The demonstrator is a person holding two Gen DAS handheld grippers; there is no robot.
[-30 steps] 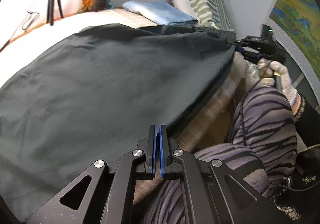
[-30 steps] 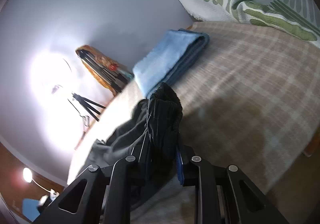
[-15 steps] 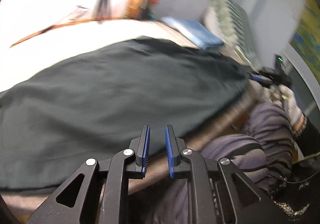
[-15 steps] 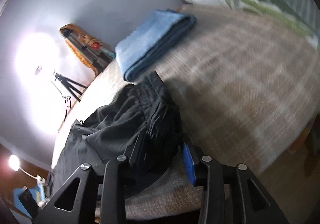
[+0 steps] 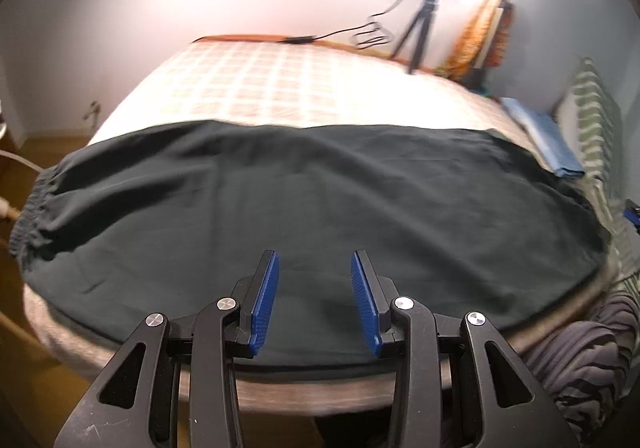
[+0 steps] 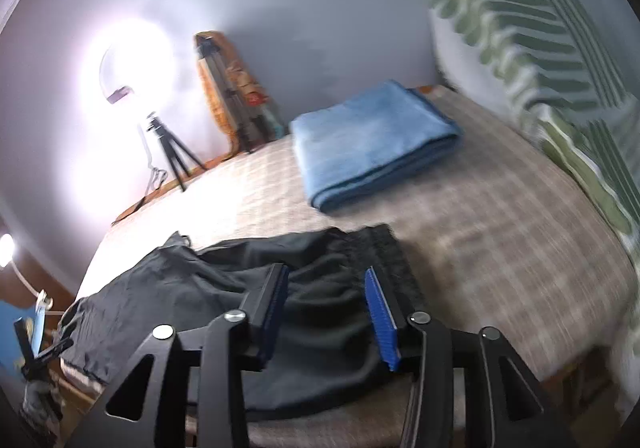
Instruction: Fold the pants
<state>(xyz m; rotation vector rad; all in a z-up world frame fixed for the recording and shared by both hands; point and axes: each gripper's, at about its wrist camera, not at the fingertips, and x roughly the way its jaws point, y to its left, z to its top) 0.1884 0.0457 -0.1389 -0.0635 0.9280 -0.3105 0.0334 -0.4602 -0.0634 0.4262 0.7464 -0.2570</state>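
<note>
The dark green-black pants (image 5: 304, 199) lie spread flat along the near edge of the checked bed (image 5: 280, 87), gathered cuff at the left (image 5: 32, 207). My left gripper (image 5: 314, 280) is open and empty, just above the pants' near edge. In the right wrist view the pants' waistband end (image 6: 384, 260) lies on the bed, rumpled. My right gripper (image 6: 328, 296) is open over that end, its jaws apart and holding nothing.
A folded blue towel (image 6: 372, 143) lies on the bed behind the pants. A green-striped pillow (image 6: 540, 47) stands at the head. A tripod (image 6: 172, 151) and ring light stand by the far wall. The person's striped knee (image 5: 580, 360) is at the bed's near edge.
Both grippers have opened and let go of the pants. The pants have dropped flat onto the bed. The left gripper has swung to face the bed squarely.
</note>
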